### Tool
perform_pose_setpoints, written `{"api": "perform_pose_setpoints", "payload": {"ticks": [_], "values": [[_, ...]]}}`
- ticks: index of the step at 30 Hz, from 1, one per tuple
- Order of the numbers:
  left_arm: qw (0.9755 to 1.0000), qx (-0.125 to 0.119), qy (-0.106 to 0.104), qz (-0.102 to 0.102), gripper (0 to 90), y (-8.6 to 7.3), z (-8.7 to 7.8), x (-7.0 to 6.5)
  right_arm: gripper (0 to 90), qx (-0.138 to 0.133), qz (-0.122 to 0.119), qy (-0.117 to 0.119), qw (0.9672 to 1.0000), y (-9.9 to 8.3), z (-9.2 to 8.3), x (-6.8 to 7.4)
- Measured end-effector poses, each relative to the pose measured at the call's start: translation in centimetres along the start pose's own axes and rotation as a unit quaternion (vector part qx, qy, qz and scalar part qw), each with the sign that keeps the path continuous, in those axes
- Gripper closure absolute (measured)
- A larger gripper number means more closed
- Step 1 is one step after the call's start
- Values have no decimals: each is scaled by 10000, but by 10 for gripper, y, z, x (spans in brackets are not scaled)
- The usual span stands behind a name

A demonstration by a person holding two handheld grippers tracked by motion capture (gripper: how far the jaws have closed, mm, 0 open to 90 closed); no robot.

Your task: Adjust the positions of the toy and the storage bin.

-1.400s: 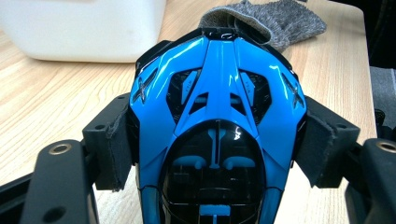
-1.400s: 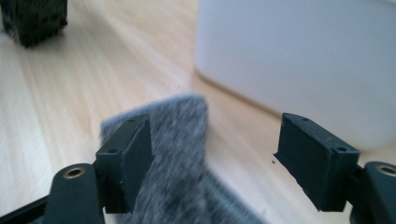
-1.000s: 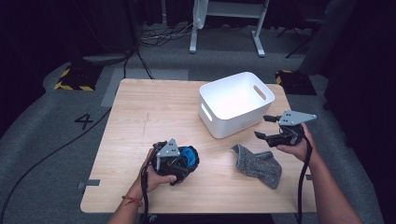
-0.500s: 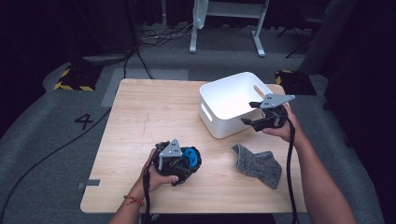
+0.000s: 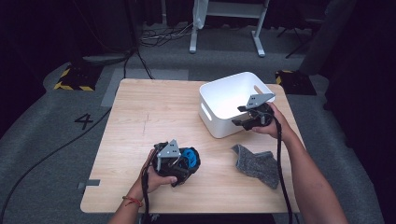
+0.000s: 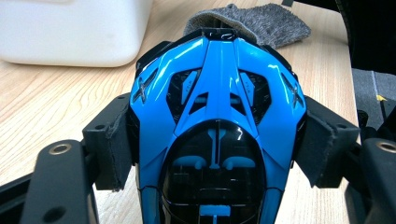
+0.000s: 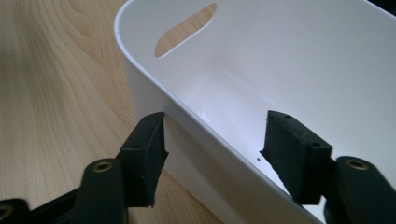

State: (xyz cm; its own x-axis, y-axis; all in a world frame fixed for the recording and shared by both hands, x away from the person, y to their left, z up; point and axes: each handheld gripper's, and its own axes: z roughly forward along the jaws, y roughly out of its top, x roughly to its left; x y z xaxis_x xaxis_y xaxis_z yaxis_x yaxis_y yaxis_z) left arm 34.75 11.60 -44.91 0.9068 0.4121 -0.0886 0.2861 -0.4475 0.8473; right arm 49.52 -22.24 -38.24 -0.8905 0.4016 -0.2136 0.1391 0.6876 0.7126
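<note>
**Right claw straddling bin wall, left claw parked on blue toy**

White bin [image 5: 233, 100] sits at the far right of the tabletop [image 5: 140, 116], upright and empty as far as the right gripper view reaches. Handle slot [image 7: 186, 29] is visible in the wall beyond the claw.

Right claw [image 7: 212, 154] is at the bin's near right rim. One pad [image 7: 149, 149] is outside the wall, the other pad [image 7: 292, 149] inside, with the rim running between them. The jaws have just been closing, yet a gap shows on both sides of the wall, so there is no pinch yet: spread, not clamped.

Left claw [image 6: 212, 144] stands near the front edge of the tabletop, pinching the blue and black toy [image 6: 215, 116] on both flanks; its pads are pressed into the shell. Toy shape reads like a helmet or a car body, cannot say which.

Grey cloth [image 5: 256, 163] lies loose on the tabletop between the two hands, just in front of the bin and apart from it.

Step in hand, as judged: taking hold of the bin wall, probably to steady or shift it before anything goes in.

Next move calls for:
- closing until both pads bear on the wall, square to it
- thin smooth plastic, so a grip low on the rim, else it slips or the wall flexes
- keeping the trailing cable [image 5: 280, 154] off the cloth
</note>
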Motion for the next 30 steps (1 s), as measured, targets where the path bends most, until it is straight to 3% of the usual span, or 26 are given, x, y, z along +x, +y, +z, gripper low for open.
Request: {"api": "perform_pose_setpoints", "payload": {"ticks": [1,2,6,12,18,24,30], "values": [[10000,0,0,0,246,0,0,0,424,0,0,0,10000,0,0,0],[10000,-5,-17,-9,247,0,0,0,505,-56,-6,107,9999,1,-2,1],[10000,-14,-53,-14,246,0,0,1,676,-182,-174,381,9990,6,-3,10],[10000,10,-62,28,246,1,1,0,797,-232,-346,534,9977,14,1,23],[10000,19,-40,11,247,1,0,0,818,-251,-304,596,9974,18,0,32],[10000,31,27,33,247,1,-1,1,820,-304,-314,631,9970,24,0,53],[10000,-54,84,7,247,1,-5,4,823,-355,-404,822,9952,31,0,73]]}}
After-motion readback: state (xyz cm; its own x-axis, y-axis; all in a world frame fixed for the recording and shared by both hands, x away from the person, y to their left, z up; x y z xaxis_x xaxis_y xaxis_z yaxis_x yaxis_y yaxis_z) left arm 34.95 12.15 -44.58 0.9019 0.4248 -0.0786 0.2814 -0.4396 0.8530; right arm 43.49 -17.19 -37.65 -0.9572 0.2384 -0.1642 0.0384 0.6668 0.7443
